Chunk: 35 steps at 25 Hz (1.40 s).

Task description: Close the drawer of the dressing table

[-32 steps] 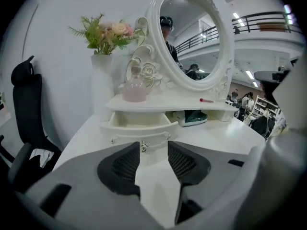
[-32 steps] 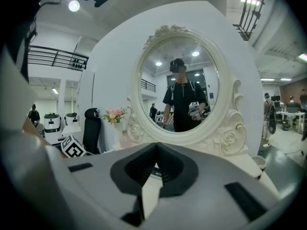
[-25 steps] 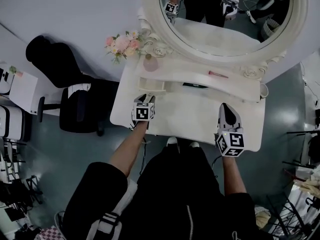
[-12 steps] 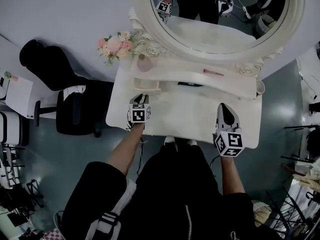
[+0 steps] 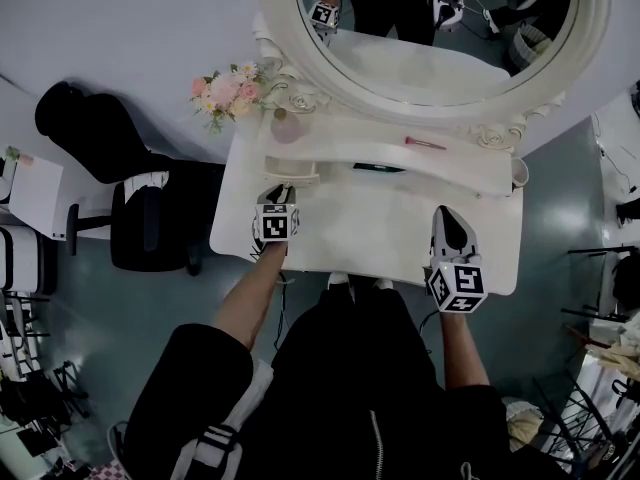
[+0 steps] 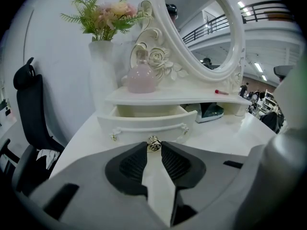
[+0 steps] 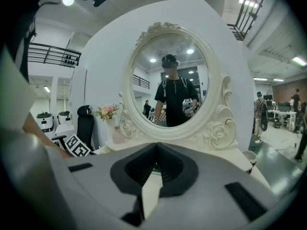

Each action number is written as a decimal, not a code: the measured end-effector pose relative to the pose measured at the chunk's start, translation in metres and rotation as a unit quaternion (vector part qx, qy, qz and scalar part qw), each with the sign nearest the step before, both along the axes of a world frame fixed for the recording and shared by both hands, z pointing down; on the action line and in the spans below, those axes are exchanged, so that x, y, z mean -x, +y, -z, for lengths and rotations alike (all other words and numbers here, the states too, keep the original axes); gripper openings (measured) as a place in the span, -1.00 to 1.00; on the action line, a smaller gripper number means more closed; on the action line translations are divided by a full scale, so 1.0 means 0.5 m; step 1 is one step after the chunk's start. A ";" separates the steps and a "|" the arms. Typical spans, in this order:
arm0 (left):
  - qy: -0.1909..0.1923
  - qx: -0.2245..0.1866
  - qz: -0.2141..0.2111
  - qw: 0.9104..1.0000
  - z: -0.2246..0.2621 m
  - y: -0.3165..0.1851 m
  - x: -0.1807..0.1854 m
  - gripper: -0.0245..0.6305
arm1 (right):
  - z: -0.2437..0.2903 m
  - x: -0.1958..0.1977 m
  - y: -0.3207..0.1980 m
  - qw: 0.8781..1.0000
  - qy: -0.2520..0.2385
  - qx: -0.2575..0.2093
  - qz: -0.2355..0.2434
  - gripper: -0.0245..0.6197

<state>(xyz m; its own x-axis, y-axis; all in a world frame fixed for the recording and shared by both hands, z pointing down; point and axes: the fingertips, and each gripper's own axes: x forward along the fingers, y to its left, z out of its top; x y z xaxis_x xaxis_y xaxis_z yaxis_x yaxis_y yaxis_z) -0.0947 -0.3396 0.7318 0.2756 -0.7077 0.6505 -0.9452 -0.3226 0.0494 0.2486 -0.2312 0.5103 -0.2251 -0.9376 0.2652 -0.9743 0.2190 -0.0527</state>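
Left gripper view: left claw (image 6: 154, 146) just clamped drawer knob (image 6: 153, 143), unseen from head view | right claw (image 7: 156, 145) shut

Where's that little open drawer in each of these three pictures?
Head view: drawer left of centre, upper half.
Left gripper view: dead centre, pulled open, its knob just below.
Right gripper view: not in it.
Shared landmark: the oval mirror.

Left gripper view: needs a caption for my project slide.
Left gripper, jaws just closed, pinches the small knob of the open drawer on the white dressing table.
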 end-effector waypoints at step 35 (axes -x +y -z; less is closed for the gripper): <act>0.004 0.027 -0.005 1.000 -0.013 -0.138 -0.021 -0.62 | -0.020 -0.020 -0.043 1.000 -0.004 0.016 -0.020 -0.92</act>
